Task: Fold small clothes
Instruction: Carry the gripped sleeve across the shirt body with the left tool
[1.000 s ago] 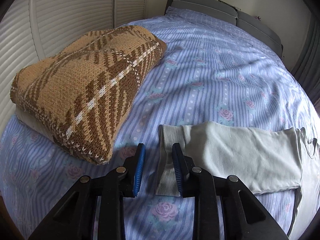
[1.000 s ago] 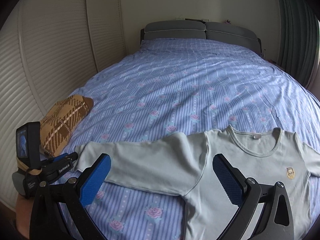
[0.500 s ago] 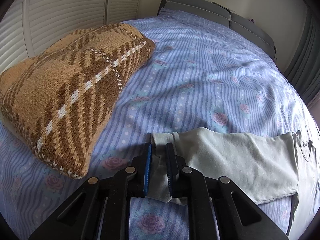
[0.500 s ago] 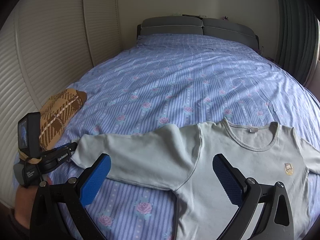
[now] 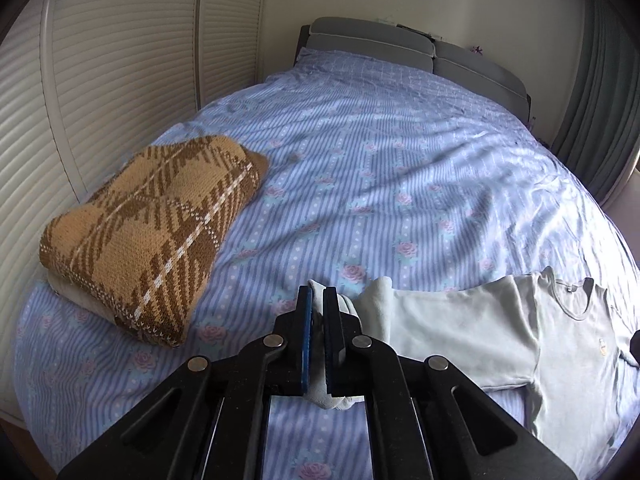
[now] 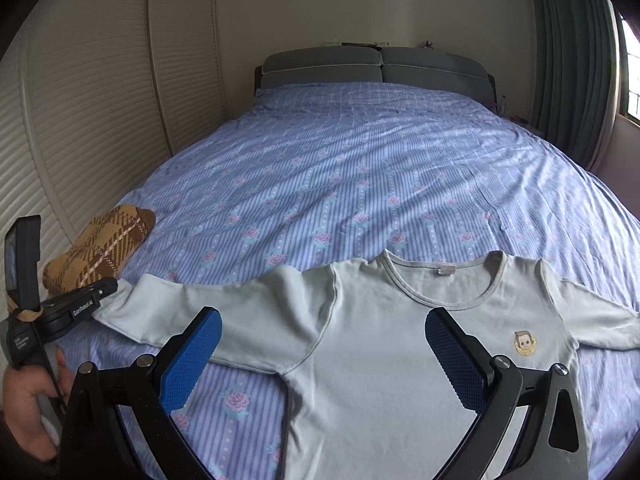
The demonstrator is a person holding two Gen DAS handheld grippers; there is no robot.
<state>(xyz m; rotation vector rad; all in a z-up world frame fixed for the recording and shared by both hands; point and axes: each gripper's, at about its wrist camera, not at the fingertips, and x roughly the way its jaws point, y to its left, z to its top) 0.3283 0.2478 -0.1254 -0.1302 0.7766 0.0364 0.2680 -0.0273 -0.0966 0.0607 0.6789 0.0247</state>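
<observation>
A pale grey-green long-sleeved shirt (image 6: 372, 344) lies face up on the bed, collar toward the headboard, a small cartoon badge (image 6: 525, 343) on its chest. My left gripper (image 5: 316, 300) is shut on the cuff of the shirt's sleeve (image 5: 448, 332) and holds it slightly raised; it also shows in the right wrist view (image 6: 102, 294) at the sleeve's end. My right gripper (image 6: 320, 354) is open and empty, hovering above the shirt's chest. The shirt also shows in the left wrist view (image 5: 572, 360).
A folded brown plaid knit (image 5: 152, 232) rests on a pale folded cloth near the bed's left edge. The bed has a blue striped rose-print sheet (image 6: 360, 168) and a grey headboard (image 6: 376, 64). Louvred doors (image 5: 100, 80) stand left, green curtains (image 6: 568, 52) right.
My left gripper closed on the sleeve cuff and lifted it a little. The right gripper moved forward over the shirt's chest, staying open.
</observation>
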